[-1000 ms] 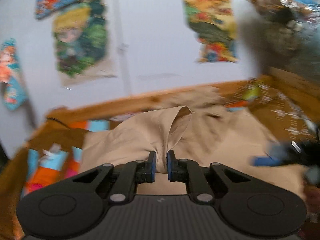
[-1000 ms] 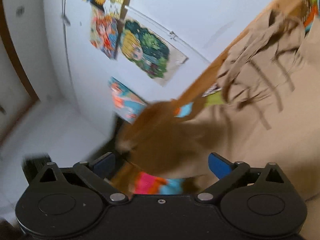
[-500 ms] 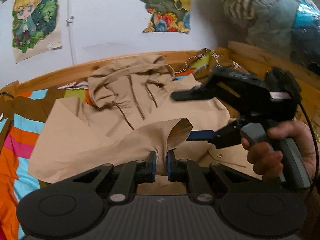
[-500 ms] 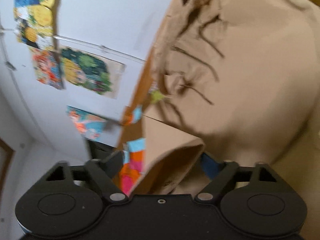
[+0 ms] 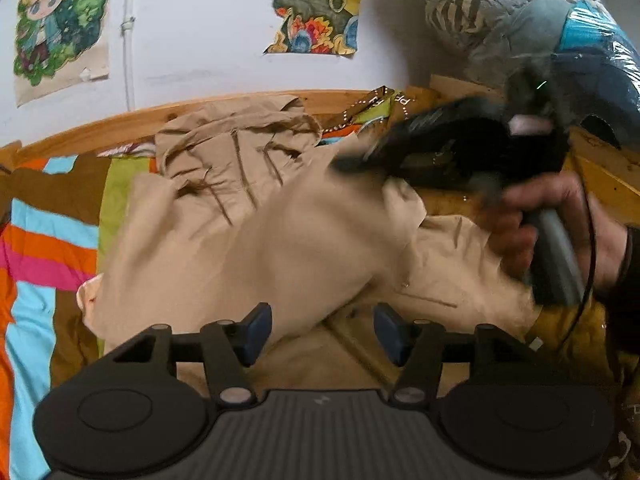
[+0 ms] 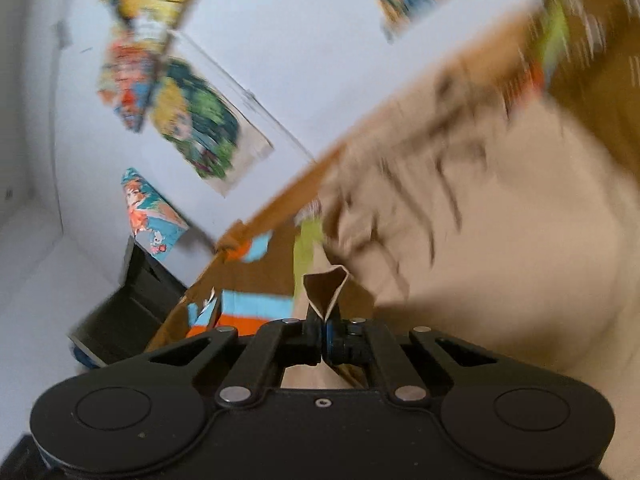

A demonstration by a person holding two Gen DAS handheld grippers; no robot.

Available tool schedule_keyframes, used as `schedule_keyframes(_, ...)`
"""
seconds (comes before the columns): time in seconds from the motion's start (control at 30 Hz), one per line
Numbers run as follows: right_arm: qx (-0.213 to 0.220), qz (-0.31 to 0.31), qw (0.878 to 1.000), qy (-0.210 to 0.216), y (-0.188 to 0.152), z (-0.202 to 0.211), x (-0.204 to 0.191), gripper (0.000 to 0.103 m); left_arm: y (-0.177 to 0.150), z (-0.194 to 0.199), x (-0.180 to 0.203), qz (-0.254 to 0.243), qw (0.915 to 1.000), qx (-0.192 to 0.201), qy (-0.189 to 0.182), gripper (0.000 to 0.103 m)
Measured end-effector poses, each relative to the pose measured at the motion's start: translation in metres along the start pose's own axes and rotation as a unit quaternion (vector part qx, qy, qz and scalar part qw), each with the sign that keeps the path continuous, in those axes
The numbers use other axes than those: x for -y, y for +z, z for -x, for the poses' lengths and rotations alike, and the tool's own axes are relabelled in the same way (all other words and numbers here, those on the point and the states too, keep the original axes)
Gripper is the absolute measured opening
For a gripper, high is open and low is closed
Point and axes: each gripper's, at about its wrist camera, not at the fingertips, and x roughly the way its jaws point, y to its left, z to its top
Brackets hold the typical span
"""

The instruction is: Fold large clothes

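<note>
White wall hung with cartoon posters (image 5: pixel 60 28), wooden bed frame (image 5: pixel 120 124) below, striped bedspread (image 5: pixel 44 240) over the mattress.

Nearest in the left wrist view: left gripper (image 5: pixel 318 334), jaws spread wide and empty, hovering just above the near hem of the beige hoodie (image 5: pixel 248 240). Spread across the bedspread, hood (image 5: pixel 236 140) and drawstrings toward the wall, one sleeve folded across the chest. Beyond, to the right: right gripper (image 5: pixel 400 168), blurred, in a hand (image 5: pixel 560 232), a bunch of beige cloth at its tip. Confirmed in its own view: right gripper (image 6: pixel 324 332) clamped tight on a pinched fold of the hoodie (image 6: pixel 500 260).

Soft, light, limp fabric, probably; likely to sag and crease between grips rather than hold a line. Best taken at a seam, cuff or hem corner, thicker and less prone to slip. Open bedspread on the left for laying a fold; wall and frame close behind the hood, plastic-wrapped bundles (image 5: pixel 540 32) crowding the right corner.
</note>
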Motion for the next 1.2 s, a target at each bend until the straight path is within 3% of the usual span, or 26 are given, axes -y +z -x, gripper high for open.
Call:
schedule_keyframes(0.13,0.049,0.084,0.993,-0.066,0.015,0.034,-0.002,0.001,-0.009,-0.001,-0.026,0.028,0.9985,-0.021,0.041,0.062)
schedule_keyframes(0.2,0.057,0.114,0.985,-0.118,0.019,0.041,0.008,0.001,-0.010,-0.009,-0.043,0.044,0.9954,-0.031,0.080,0.065)
schedule_keyframes(0.37,0.031,0.168,0.956,-0.238,0.004,0.018,0.062,0.001,0.001,-0.051,-0.091,0.062,0.9840,-0.030,0.164,0.068)
schedule_keyframes(0.43,0.001,0.153,0.953,-0.260,-0.008,0.007,0.085,0.009,0.010,-0.074,-0.112,0.069,0.9779,-0.025,0.196,0.068)
schedule_keyframes(0.57,-0.027,0.108,0.960,-0.257,-0.032,0.008,0.112,0.045,0.028,-0.114,-0.151,0.114,0.9686,-0.027,0.219,0.068)
schedule_keyframes(0.7,-0.025,0.145,0.950,-0.274,-0.050,0.014,0.105,0.052,0.036,-0.151,-0.172,0.145,0.9599,-0.044,0.236,0.066)
schedule_keyframes(0.77,-0.038,0.200,0.934,-0.294,-0.061,0.006,0.097,0.057,0.032,-0.167,-0.177,0.149,0.9557,-0.065,0.245,0.066)
schedule_keyframes(0.8,-0.052,0.234,0.920,-0.310,-0.070,0.001,0.094,0.057,0.028,-0.175,-0.179,0.151,0.9529,-0.076,0.252,0.065)
schedule_keyframes(0.87,-0.079,0.314,0.876,-0.357,-0.090,-0.016,0.093,0.057,0.019,-0.188,-0.186,0.160,0.9480,-0.093,0.259,0.065)
schedule_keyframes(0.9,-0.077,0.341,0.861,-0.370,-0.096,-0.017,0.095,0.059,0.015,-0.192,-0.189,0.169,0.9467,-0.097,0.256,0.066)
schedule_keyframes(1.0,-0.061,0.366,0.835,-0.406,-0.098,-0.011,0.096,0.060,0.011,-0.186,-0.190,0.186,0.9448,-0.089,0.255,0.066)
schedule_keyframes(1.07,-0.051,0.343,0.848,-0.400,-0.092,0.005,0.092,0.062,0.010,-0.173,-0.186,0.185,0.9466,-0.083,0.250,0.068)
schedule_keyframes(1.2,-0.032,0.321,0.881,-0.345,-0.096,0.046,0.074,0.087,-0.001,-0.125,-0.169,0.162,0.9584,-0.059,0.227,0.084)
